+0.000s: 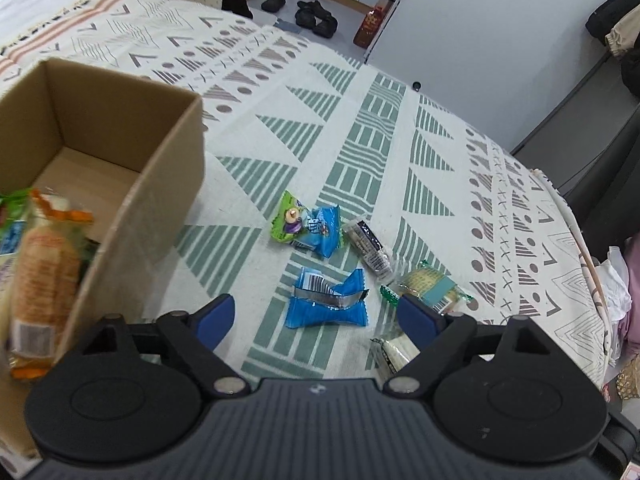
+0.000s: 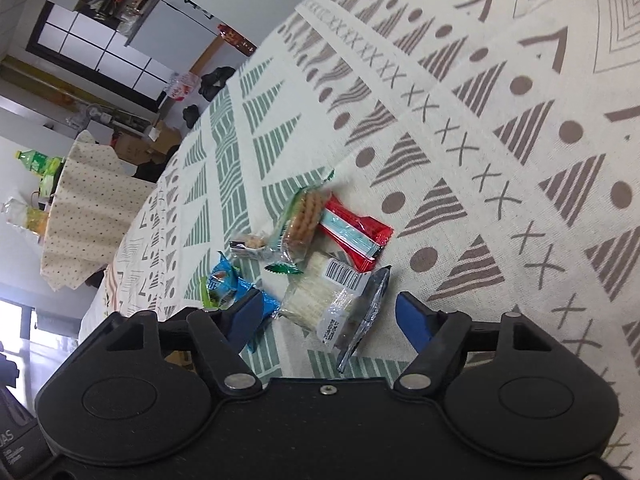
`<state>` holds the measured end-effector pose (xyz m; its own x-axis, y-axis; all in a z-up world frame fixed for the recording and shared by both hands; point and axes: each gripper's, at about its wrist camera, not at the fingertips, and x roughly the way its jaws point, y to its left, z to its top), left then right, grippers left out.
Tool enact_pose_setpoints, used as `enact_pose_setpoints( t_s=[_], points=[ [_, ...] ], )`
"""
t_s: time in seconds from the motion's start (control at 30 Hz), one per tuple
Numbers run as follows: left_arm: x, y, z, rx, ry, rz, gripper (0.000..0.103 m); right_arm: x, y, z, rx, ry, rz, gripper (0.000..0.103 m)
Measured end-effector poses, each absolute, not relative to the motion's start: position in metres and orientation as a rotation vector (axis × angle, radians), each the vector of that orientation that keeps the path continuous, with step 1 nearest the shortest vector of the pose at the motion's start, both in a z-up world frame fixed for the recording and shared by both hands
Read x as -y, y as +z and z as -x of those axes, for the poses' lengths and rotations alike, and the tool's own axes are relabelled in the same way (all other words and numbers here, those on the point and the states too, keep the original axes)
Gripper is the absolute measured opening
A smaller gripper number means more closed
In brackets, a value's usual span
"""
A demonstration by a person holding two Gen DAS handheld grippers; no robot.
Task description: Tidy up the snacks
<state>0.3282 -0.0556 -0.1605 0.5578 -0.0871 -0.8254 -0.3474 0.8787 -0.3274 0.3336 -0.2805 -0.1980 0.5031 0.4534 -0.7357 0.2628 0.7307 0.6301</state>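
Left wrist view: the left gripper [image 1: 316, 320] is hovering over the patterned tablecloth [image 1: 400, 140] with its blue-padded fingers [image 1: 214, 318] spread wide and gripping nothing. The cardboard box [image 1: 160, 184] is standing open just to the left of this gripper; an orange-printed snack pack [image 1: 44, 276] and other wrappers, blurred, are lying inside it against its near wall. To the right of the box, loose snacks are lying on the cloth: a crumpled blue packet [image 1: 326, 300] is sitting directly between the spread fingers, a green-and-blue packet pair [image 1: 306, 230] is resting beyond it, a dark wafer bar [image 1: 368, 248] is lying further right, and a green-edged cracker pack [image 1: 424, 288] is lying nearest the right finger.

Right wrist view: the right gripper [image 2: 328, 316] is likewise standing released, holding nothing, above a clear-wrapped white wafer pack [image 2: 320, 296]. Beyond that pack, a red packet [image 2: 356, 236] and a brown biscuit pack [image 2: 304, 220] are lying side by side, touching. The box is not showing in this view.
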Motion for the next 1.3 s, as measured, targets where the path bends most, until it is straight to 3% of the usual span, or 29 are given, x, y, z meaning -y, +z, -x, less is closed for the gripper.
enact_pose_setpoints(
  t_s=[0.37, 0.43, 0.5, 0.7, 0.93, 1.3],
  points=[
    [0.063, -0.186, -0.35, -1.006, 0.138, 0.492, 0.072, 0.276, -0.218, -0.35, -1.076, 0.132, -0.804, 0.068],
    [0.065, -0.189, -0.352, -1.002, 0.139, 0.486, 0.068, 0.274, -0.219, -0.352, -1.072, 0.133, -0.791, 0.059],
    [0.065, -0.195, -0.353, -1.009, 0.141, 0.495, 0.058, 0.274, -0.221, -0.352, -1.074, 0.124, -0.774, 0.041],
    [0.062, -0.2, -0.348, -0.98, 0.161, 0.487, 0.038, 0.277, -0.221, -0.348, -1.054, 0.128, -0.788, 0.025],
    [0.061, -0.187, -0.335, -0.956, 0.172, 0.469, 0.034, 0.277, -0.208, -0.339, -1.006, 0.167, -0.783, 0.016],
    [0.066, -0.147, -0.308, -0.885, 0.175, 0.431, 0.034, 0.281, -0.173, -0.322, -0.89, 0.22, -0.769, 0.012]
  ],
)
